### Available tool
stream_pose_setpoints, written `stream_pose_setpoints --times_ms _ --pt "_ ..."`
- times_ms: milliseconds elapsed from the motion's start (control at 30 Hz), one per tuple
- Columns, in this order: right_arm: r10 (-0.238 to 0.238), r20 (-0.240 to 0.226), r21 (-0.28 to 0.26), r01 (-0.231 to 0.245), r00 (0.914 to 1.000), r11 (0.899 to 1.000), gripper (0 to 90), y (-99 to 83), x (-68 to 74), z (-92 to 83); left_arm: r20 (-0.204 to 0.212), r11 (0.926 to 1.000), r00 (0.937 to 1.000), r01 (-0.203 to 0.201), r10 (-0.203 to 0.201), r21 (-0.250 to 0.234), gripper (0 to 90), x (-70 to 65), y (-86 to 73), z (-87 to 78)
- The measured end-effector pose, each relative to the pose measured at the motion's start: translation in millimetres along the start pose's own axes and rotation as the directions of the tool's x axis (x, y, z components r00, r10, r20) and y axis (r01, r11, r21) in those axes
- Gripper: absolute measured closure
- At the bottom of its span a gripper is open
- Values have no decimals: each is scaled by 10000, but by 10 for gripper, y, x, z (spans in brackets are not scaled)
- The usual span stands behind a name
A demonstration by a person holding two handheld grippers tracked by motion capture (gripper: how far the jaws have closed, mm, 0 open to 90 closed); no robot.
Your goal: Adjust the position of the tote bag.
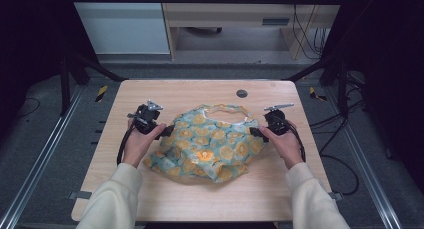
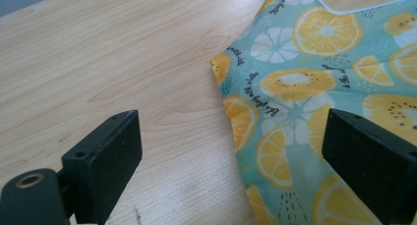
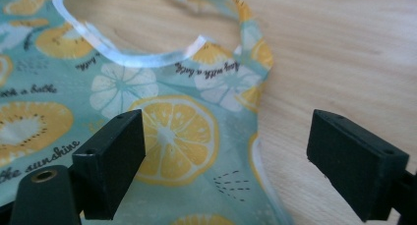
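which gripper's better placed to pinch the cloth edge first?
Probably either; slight edge to the right gripper: it's open and the cloth hem lies between its fingers. The left gripper also straddles an edge.

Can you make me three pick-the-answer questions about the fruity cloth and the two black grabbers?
1. Where does the teal cloth bib with yellow citrus slices lie?
A. hanging off the table's far edge
B. in the middle of the light wooden table, between the grippers
C. on the floor

2. What colour are the fruit slices on it?
A. yellow-orange
B. purple
C. red

3. How are the left gripper and right gripper?
A. both shut on the bib
B. one open, one shut
C. both open

Answers: 1 B, the high view shows it mid-table between both hands. 2 A, all views show yellow-orange slices. 3 C, each gripper view shows jaws wide apart, astride the bib's edge.
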State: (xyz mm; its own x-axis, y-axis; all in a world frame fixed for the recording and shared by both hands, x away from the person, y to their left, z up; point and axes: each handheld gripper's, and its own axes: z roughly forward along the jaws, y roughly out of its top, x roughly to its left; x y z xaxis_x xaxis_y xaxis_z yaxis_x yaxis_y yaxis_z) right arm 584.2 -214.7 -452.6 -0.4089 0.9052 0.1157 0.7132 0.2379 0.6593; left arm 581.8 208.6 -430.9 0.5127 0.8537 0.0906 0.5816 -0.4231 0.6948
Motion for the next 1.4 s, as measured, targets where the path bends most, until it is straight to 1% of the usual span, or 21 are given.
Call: stream_pose_setpoints --times_ms 67,133,167,267,300,400,433,467,500,533,567,600,700,1067,1100,1200,1233,1267,1300,1333,1400 --pt "-105 -49 277 106 9999 9996 139 -33 12 59 -5 10000 10000 -53 53 -4 82 -12 -18 -3" --pt "-227 1 273 227 9997 9994 157 -88 40 92 20 10000 10000 -79 79 -17 83 -35 -41 6" --pt "-464 72 422 461 9989 9980 158 -125 56 121 29 9999 9999 -152 152 34 84 -38 -47 8" --pt "-558 120 544 550 9984 9970 175 -157 72 146 -18 9996 9996 -265 265 125 84 -66 -68 29" --pt "-673 252 522 659 9974 9965 193 -166 75 158 -7 9995 9996 -274 274 155 84 -70 -71 30" --pt "-888 240 692 870 9958 9938 238 -199 101 198 21 9997 9998 -184 184 142 88 -76 -78 30" --pt "-1008 263 710 987 9946 9926 292 -213 114 213 -4 9998 9999 -173 173 114 88 -73 -79 20" --pt "-1008 263 710 987 9946 9926 292 -213 114 213 -4 9998 9999 -173 173 114 88 -73 -79 20" --pt "-1092 386 717 1063 9933 9917 346 -220 134 226 17 9998 9999 -170 170 83 89 -68 -81 15" --pt "-1092 386 717 1063 9933 9917 346 -220 134 226 9 9998 9999 -169 169 90 89 -67 -82 10" --pt "-1160 312 787 1132 9928 9904 405 -221 142 227 18 9998 9999 -171 170 108 89 -64 -82 4" --pt "-1160 312 787 1132 9928 9904 405 -221 142 227 20 9998 9999 -164 164 104 89 -63 -83 0" --pt "-1411 425 868 1371 9891 9868 489 -230 162 244 6 9998 9999 -158 158 73 89 -56 -89 -12" --pt "-1646 409 914 1603 9855 9828 623 -249 164 254 -31 10000 10000 -5 6 78 93 2 -115 -28" --pt "-1708 309 977 1671 9848 9811 669 -248 179 245 -33 10000 10000 27 -27 59 97 2 -114 -26" --pt "-1757 316 984 1719 9839 9802 710 -248 193 247 247 9997 9994 227 -227 -1 101 4 -106 -20" --pt "-1883 321 974 1845 9816 9780 760 -249 204 249 302 9996 9991 288 -287 -21 119 -4 -99 -15" --pt "-1883 321 974 1845 9816 9780 760 -249 204 249 270 9998 9994 205 -206 21 119 -8 -86 -13" --pt "-1942 279 985 1907 9806 9767 817 -245 216 252 314 9998 9993 222 -222 -3 119 -21 -69 -6" --pt "-1942 279 985 1907 9806 9767 817 -245 216 252 351 9998 9992 203 -203 16 119 -27 -57 -3" --pt "-1958 161 970 1933 9805 9763 866 -241 220 257 464 9998 9987 209 -209 -13 119 -40 -23 6"
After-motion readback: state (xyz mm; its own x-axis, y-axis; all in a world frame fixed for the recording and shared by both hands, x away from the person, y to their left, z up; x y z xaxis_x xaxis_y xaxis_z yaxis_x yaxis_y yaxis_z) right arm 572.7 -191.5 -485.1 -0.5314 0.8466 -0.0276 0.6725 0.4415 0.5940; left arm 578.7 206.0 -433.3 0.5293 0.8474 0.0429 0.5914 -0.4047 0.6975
